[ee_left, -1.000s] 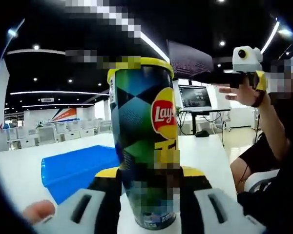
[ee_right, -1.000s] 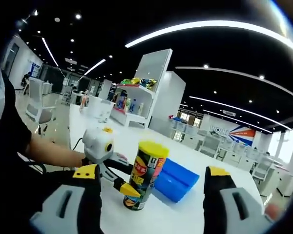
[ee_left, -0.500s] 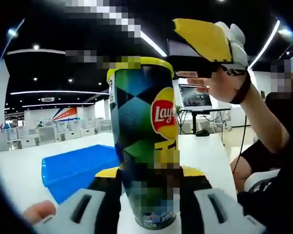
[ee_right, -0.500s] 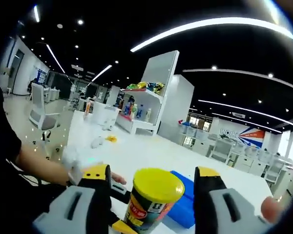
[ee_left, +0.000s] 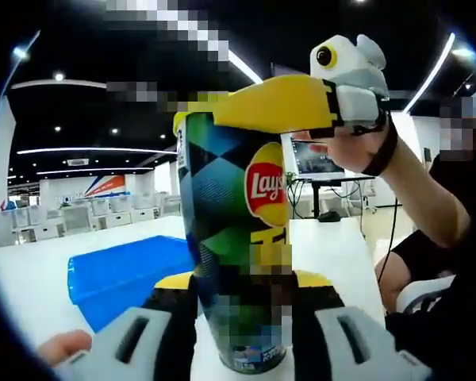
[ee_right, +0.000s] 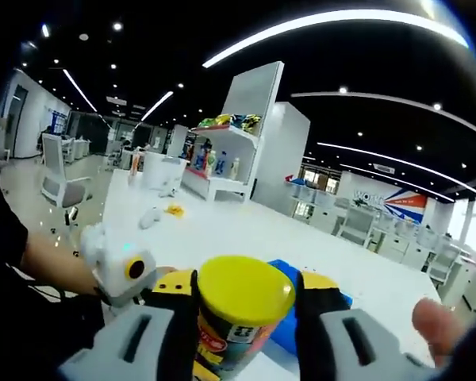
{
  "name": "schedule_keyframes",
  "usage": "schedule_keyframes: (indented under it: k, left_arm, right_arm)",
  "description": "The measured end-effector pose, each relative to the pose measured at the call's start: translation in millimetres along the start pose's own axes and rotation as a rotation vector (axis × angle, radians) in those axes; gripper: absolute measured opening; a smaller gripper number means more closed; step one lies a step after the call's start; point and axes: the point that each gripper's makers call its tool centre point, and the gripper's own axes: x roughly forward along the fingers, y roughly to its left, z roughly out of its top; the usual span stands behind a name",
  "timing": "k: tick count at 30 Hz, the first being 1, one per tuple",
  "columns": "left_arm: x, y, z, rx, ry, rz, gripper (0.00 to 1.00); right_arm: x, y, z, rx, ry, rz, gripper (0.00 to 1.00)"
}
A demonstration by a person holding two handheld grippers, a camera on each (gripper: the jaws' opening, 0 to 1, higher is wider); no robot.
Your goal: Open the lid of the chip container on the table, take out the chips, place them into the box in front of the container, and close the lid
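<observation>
Lid (ee_right: 244, 287) still on: left gripper (ee_left: 239, 333) fingers clench the chip container (ee_left: 232, 238) low, right gripper (ee_right: 244, 317) fingers flank its lid, contact unclear; blue box (ee_left: 123, 274) beside it waits.

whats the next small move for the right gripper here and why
Probably close the right gripper on the yellow lid and lift it off. Its jaws sit on either side of the lid at the top of the chip can, while the left gripper is clamped low on the can, steadying it upright on the white table.
</observation>
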Motion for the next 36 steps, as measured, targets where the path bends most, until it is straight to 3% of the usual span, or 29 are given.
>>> schedule_keyframes:
  k: [10, 12, 36]
  left_arm:
    - [0.4, 0.0, -0.8, 0.009, -0.002, 0.002, 0.45]
    - [0.4, -0.1, -0.9, 0.010, -0.001, 0.000, 0.45]
    - [0.1, -0.2, -1.4, 0.009, -0.005, 0.002, 0.46]
  right_arm:
    - [-1.4, -5.4, 1.5, 0.115, -0.040, -0.010, 0.39]
    - [-1.7, -6.1, 2.7, 0.188, -0.041, 0.003, 0.39]
    - [-3.5, -6.4, 4.8, 0.228, -0.082, 0.011, 0.39]
